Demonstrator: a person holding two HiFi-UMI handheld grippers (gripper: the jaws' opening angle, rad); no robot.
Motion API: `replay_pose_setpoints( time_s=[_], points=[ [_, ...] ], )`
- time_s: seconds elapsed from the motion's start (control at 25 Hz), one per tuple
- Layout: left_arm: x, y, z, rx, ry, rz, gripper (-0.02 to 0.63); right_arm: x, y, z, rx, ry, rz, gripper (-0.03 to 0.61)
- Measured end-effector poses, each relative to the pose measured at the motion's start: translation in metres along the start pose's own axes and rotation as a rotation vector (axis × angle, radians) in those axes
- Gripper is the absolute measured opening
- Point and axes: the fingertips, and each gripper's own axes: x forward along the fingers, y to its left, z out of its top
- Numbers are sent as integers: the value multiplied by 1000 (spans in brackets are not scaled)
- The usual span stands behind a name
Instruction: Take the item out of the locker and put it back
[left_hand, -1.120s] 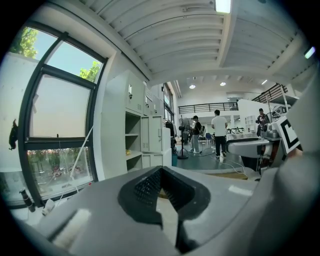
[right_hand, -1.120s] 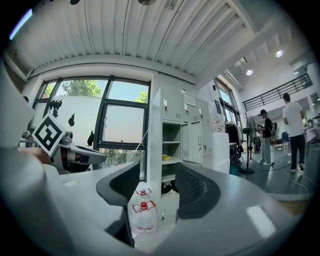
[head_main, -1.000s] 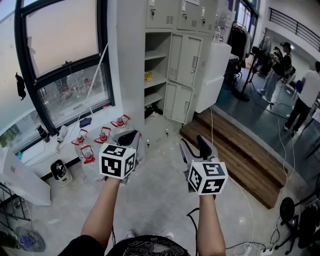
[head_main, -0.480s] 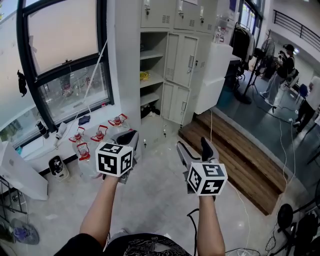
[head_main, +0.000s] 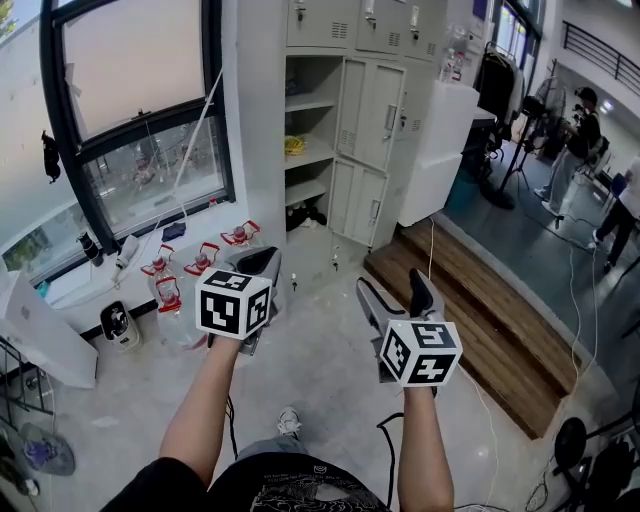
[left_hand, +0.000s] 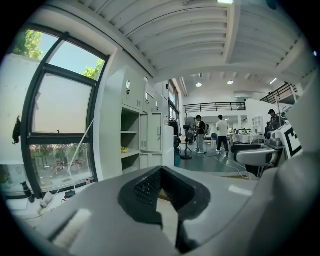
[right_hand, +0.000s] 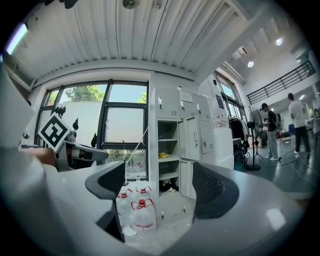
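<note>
A grey locker (head_main: 330, 120) stands ahead with its left column of compartments open. A yellow item (head_main: 293, 146) lies on a middle shelf, also visible as the yellow item (right_hand: 163, 155) and the yellow item (left_hand: 123, 149). Something dark (head_main: 308, 215) sits in the lowest open compartment. My left gripper (head_main: 266, 262) is shut and empty, well short of the locker; in the left gripper view its tips (left_hand: 161, 171) meet. My right gripper (head_main: 393, 286) is open with nothing between its fingers, likewise in the right gripper view (right_hand: 160, 189).
Several large water bottles with red caps (head_main: 203, 262) stand on the floor left of the locker, seen again as bottles (right_hand: 142, 216). A window (head_main: 140, 120) fills the left wall. A wooden step (head_main: 480, 320) lies to the right. People (head_main: 575, 140) stand far right.
The head view has shifted a little and a shoe now shows on the floor below the arms. Both grippers hold about the same pose, left shut, right open.
</note>
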Motion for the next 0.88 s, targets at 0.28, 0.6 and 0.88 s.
replay_pose_setpoints(
  time_s=[0.28,0.6,0.88],
  points=[
    [48,20,2,6,6,7,2,46,-19,-5,-7,16,14,440],
    [120,80,12,-10,9,40,2,139,-42,-3,-9,36,36,437],
    [183,141,30,-16,18,65,2,229,-51,15,-27,54,68,437]
  ],
)
